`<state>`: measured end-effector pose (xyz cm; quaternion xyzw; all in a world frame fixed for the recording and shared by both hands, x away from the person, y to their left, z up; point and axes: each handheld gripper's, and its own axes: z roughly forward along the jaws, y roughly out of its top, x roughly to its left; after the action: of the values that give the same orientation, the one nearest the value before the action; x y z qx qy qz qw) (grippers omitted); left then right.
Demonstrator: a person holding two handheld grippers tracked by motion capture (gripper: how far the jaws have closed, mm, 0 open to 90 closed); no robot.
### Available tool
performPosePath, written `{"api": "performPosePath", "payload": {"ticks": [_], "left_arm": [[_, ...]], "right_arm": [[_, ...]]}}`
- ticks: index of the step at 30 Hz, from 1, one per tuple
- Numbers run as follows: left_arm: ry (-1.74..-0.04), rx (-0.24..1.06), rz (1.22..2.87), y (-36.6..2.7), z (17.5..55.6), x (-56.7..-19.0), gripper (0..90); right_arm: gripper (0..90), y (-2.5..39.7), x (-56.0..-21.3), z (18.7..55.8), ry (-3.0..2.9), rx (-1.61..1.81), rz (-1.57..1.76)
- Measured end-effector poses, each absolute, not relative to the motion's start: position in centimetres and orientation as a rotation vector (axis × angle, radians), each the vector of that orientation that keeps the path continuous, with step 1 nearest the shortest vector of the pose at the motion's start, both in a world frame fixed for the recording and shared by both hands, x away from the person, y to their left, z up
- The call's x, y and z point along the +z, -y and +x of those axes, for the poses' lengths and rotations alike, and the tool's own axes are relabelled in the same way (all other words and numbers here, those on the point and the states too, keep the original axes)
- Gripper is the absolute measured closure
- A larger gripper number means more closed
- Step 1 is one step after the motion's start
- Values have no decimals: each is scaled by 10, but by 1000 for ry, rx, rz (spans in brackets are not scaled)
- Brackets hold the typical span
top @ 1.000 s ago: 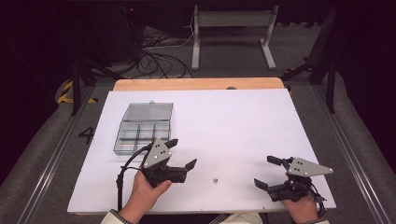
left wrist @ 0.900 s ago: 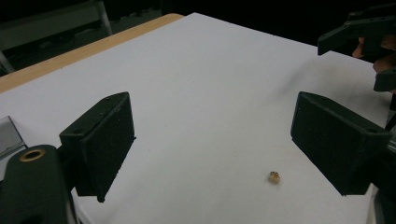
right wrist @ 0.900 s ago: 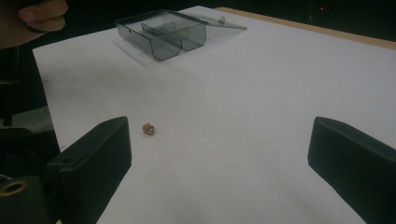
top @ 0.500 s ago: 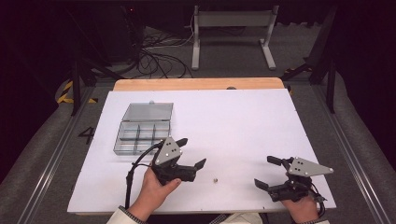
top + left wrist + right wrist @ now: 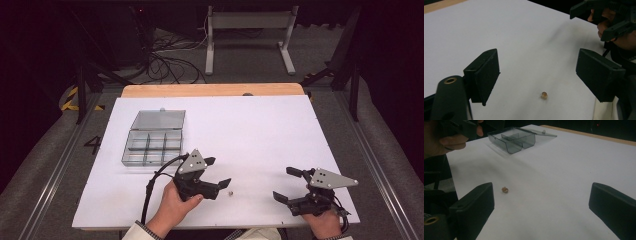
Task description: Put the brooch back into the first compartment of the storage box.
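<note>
A tiny tan bead-like piece (image 5: 231, 191) lies on the white table (image 5: 250, 130) near its front edge. It also lies between the jaws in the left gripper view (image 5: 544, 95) and low left in the right gripper view (image 5: 505, 189). My left gripper (image 5: 218, 173) is open, its jaws just left of the piece, nothing held. My right gripper (image 5: 287, 184) is open at the front right, empty. A clear compartment box (image 5: 152, 144) with its lid swung open sits at the left, also in the right gripper view (image 5: 517, 138).
A wooden strip (image 5: 210, 90) runs along the table's far edge. Cables (image 5: 165, 55) and a metal stand (image 5: 250, 30) lie on the floor beyond. The right hand's gripper (image 5: 609, 17) shows at upper right in the left gripper view.
My left gripper has moved right along the front of the table toward the small piece. The right gripper has stayed put.
</note>
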<state>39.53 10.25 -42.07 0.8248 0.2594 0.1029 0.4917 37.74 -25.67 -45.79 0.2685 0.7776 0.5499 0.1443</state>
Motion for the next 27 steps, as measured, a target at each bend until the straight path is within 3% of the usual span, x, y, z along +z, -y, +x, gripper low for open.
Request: {"api": "performPosePath", "payload": {"ticks": [8, 27], "left_arm": [[-592, 290, 2102, -88, 398, -434, 252], [-631, 187, 2239, -71, 408, -459, 268]], "right_arm": [[69, 257, -458, 377, -2242, 1585, 774], [72, 257, -458, 378, -2252, 1581, 776]]}}
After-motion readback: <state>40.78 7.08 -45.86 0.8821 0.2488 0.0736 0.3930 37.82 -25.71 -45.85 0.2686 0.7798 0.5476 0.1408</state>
